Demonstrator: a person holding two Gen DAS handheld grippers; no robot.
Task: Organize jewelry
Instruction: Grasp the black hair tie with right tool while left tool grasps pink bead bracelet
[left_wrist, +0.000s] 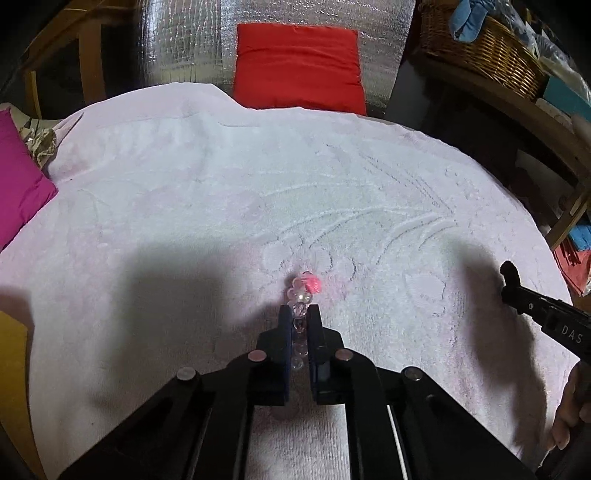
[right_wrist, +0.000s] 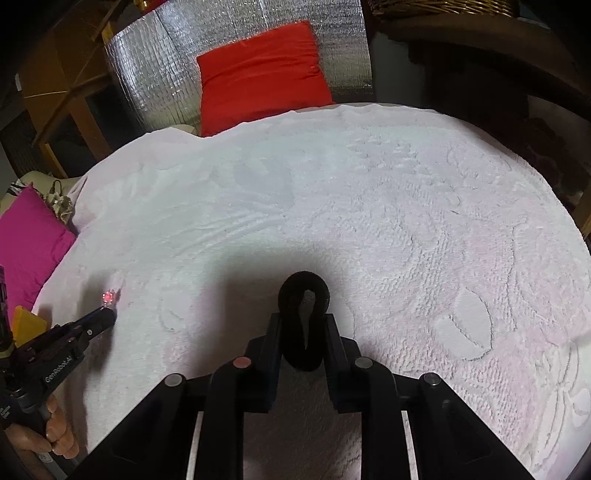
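A bracelet of clear beads with one pink bead (left_wrist: 303, 286) is pinched between the pads of my left gripper (left_wrist: 299, 314), which is shut on it just above the white towel (left_wrist: 221, 192). From the right wrist view the same bracelet (right_wrist: 108, 296) glints at the tip of the left gripper (right_wrist: 105, 314) at the far left. My right gripper (right_wrist: 303, 321) is shut on a black fabric hair tie (right_wrist: 303, 295), squeezed into a loop that sticks out past the fingertips. In the left wrist view the right gripper's tip (left_wrist: 511, 275) shows at the right edge.
The white embossed towel (right_wrist: 406, 221) covers the whole working surface. A red cushion (left_wrist: 297, 64) lies beyond its far edge, a magenta cushion (left_wrist: 18, 177) at the left. A wicker basket (left_wrist: 480, 48) stands on a shelf at the back right. A person's hand (right_wrist: 55, 435) holds the left gripper's handle.
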